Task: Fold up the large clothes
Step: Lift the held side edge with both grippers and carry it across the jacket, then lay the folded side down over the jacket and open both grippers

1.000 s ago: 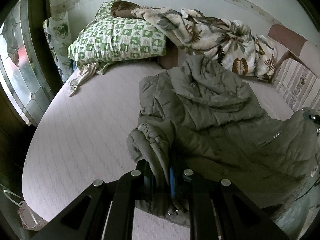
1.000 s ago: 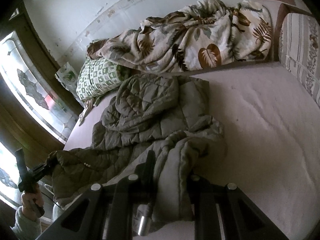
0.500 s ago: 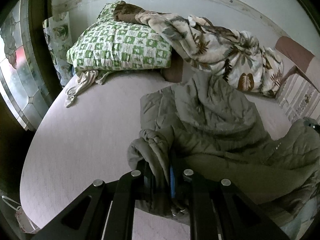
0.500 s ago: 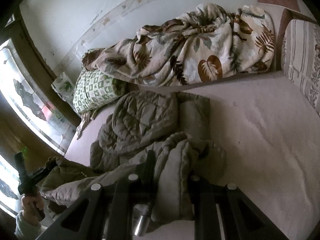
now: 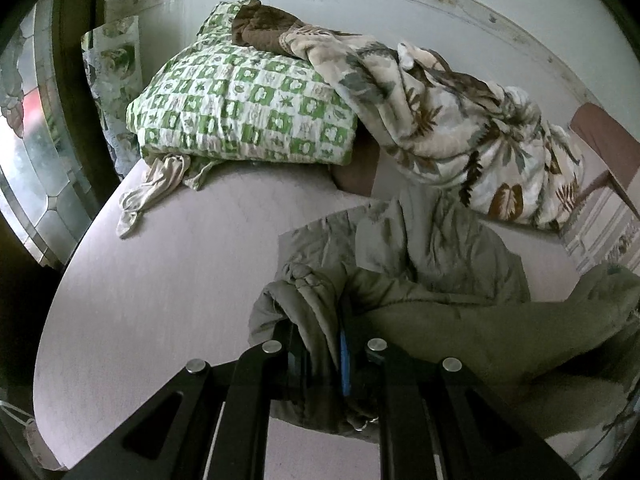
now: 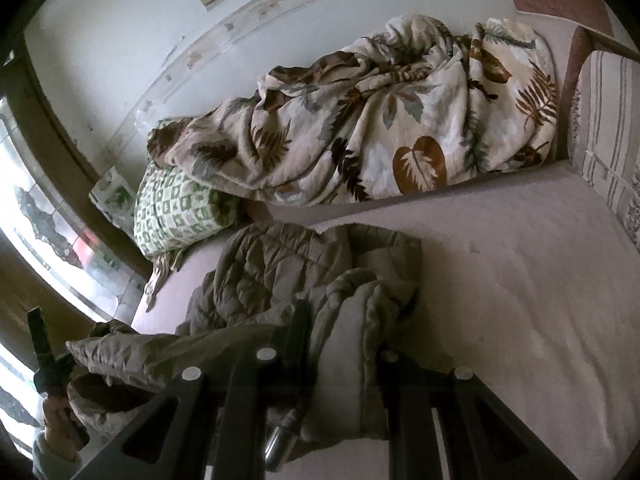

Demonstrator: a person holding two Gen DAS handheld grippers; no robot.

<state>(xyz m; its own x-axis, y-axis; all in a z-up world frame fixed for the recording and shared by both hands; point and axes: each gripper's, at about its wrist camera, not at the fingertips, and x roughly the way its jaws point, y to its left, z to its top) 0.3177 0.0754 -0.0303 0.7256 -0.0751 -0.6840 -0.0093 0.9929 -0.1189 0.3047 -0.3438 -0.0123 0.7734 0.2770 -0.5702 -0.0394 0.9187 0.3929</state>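
An olive-green quilted jacket (image 5: 432, 276) lies crumpled on the pale bed sheet (image 5: 168, 280). My left gripper (image 5: 324, 344) is shut on a bunched edge of the jacket and holds it above the bed. My right gripper (image 6: 344, 336) is shut on another thick fold of the jacket (image 6: 288, 268). The jacket's lower hem hangs stretched between the two grippers, while its upper part rests on the sheet (image 6: 520, 280). The left gripper also shows at the far left of the right wrist view (image 6: 60, 364), gripped by a hand.
A green checked pillow (image 5: 240, 108) and a leaf-print blanket (image 5: 460, 128) lie at the head of the bed by the wall. A beige cloth (image 5: 152, 188) lies near the pillow. A striped cushion (image 6: 608, 140) stands at the right. A window (image 5: 24, 140) is at left.
Both grippers have moved forward over the bed toward the pillow and blanket, carrying the jacket's hem with them. More of the jacket is lifted and doubled over its upper part. Both grips are unchanged.
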